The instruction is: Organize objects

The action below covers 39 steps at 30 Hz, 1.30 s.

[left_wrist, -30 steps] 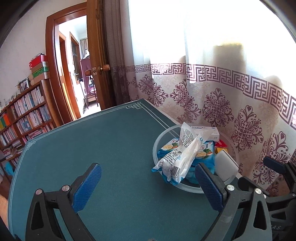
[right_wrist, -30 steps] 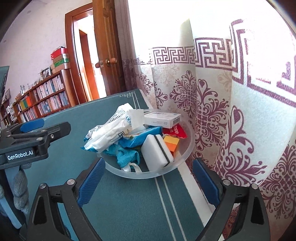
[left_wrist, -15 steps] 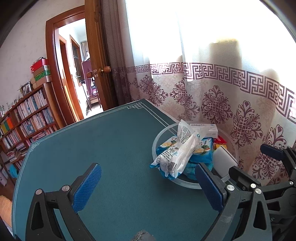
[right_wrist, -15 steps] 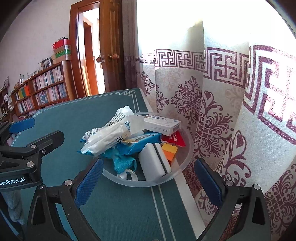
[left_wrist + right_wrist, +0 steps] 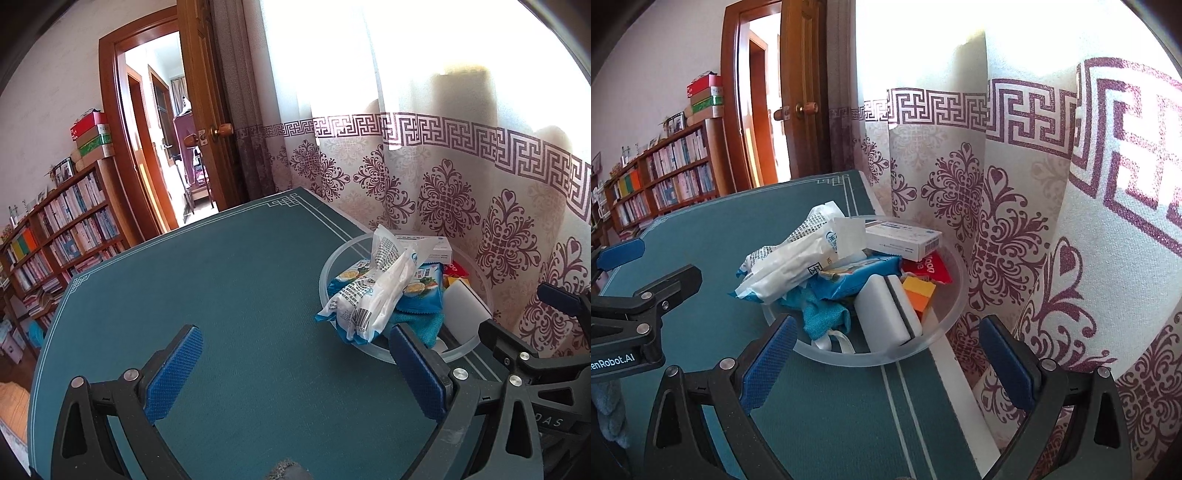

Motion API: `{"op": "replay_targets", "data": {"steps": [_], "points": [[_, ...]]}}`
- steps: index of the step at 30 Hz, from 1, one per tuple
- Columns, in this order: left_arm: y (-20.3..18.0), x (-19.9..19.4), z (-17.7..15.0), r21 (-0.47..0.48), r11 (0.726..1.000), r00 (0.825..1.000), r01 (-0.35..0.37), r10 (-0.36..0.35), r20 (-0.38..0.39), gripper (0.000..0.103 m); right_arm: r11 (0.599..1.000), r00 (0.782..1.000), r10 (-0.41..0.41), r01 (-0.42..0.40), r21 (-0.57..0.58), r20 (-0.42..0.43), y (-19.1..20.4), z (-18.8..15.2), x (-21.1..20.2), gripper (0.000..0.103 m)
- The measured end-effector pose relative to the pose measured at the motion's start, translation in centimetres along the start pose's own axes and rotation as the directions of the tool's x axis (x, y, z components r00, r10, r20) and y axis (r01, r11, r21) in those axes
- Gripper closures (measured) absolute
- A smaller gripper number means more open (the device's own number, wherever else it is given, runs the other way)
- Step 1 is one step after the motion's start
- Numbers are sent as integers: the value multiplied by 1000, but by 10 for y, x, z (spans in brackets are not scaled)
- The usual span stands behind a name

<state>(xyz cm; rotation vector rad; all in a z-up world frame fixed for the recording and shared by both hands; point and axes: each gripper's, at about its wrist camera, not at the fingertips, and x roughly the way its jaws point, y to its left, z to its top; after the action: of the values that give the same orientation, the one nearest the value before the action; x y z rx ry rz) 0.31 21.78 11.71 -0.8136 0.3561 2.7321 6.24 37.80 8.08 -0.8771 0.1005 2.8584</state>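
A clear plastic bowl (image 5: 955, 306) sits at the right edge of the green table (image 5: 229, 280) by the curtain. It holds a white plastic packet (image 5: 786, 258), a blue snack bag (image 5: 857, 277), a white box (image 5: 905, 238), a white sponge (image 5: 886, 314), an orange block (image 5: 918, 297), a red packet (image 5: 929, 267) and a teal cloth (image 5: 820, 317). The bowl also shows in the left wrist view (image 5: 328, 266). My right gripper (image 5: 886, 354) is open and empty just in front of the bowl. My left gripper (image 5: 295, 365) is open and empty over bare table, left of the bowl.
A patterned curtain (image 5: 1015, 206) hangs right behind the bowl at the table's right edge. A bookshelf (image 5: 62, 225) and an open wooden door (image 5: 207, 110) lie beyond the table's far side.
Both grippers have shifted slightly; the bowl sits a little closer and more centred between the right gripper's fingers. Nothing was grasped or released.
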Motion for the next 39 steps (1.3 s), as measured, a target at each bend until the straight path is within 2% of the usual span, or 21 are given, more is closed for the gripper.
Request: {"op": "replay_targets", "data": {"steps": [6,15,27,39], "points": [[0,2,-4,16,999,999,-41,41,-10,0,1000,1000,6,-7,11,7,-2,-1,-1,3],[3,3,-7,15,999,999,-40,40,-20,0,1000,1000,23,-23,-2,18,3,-3,-1,3],[1,4,-9,27,999,999,-43,44,-25,0,999,999,-6,8,-44,32,9,-5,0,3],[1,4,-9,27,999,999,-43,44,-25,0,999,1000,-2,4,-51,28,10,-8,2,3]]}}
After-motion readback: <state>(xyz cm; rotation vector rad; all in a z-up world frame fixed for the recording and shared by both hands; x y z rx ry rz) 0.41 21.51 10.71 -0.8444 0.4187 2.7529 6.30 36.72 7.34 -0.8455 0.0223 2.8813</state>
